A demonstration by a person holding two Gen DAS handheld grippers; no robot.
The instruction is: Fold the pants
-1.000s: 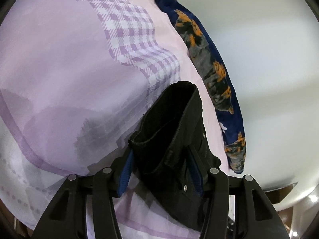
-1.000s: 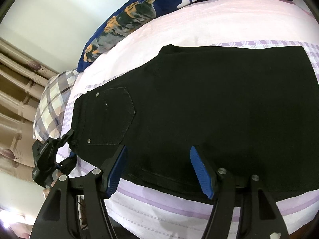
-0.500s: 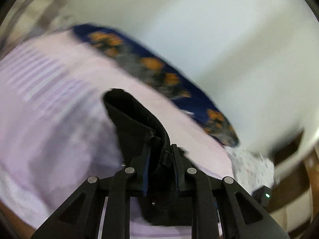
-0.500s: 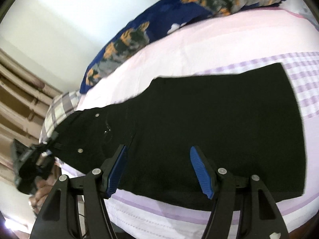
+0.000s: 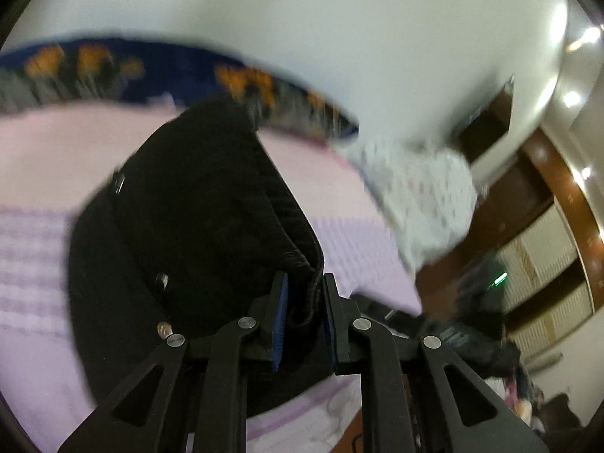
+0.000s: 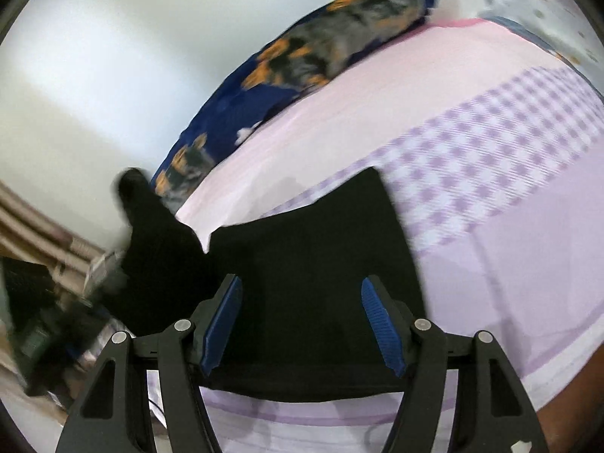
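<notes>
Black pants (image 6: 324, 234) lie on a pink and lilac bed sheet (image 6: 472, 113). In the left wrist view their waist end (image 5: 181, 204), with metal rivets, is raised off the sheet. My left gripper (image 5: 305, 283) is closing, its blue pads pressing on the ribbed waistband edge. In the right wrist view that raised end (image 6: 158, 234) stands up blurred at the left. My right gripper (image 6: 302, 283) hovers open over the flat part of the pants, its pads wide apart and gripping nothing.
A dark blue blanket with orange and grey print (image 6: 302, 60) runs along the bed's far side against a white wall. A white dotted pillow (image 5: 422, 196) lies at the bed's end. Brown wooden furniture (image 5: 547, 226) stands past it.
My left gripper went from open around the waistband to pinching it, then lifted and swung it with a roll. My right gripper slid along the pants, staying open.
</notes>
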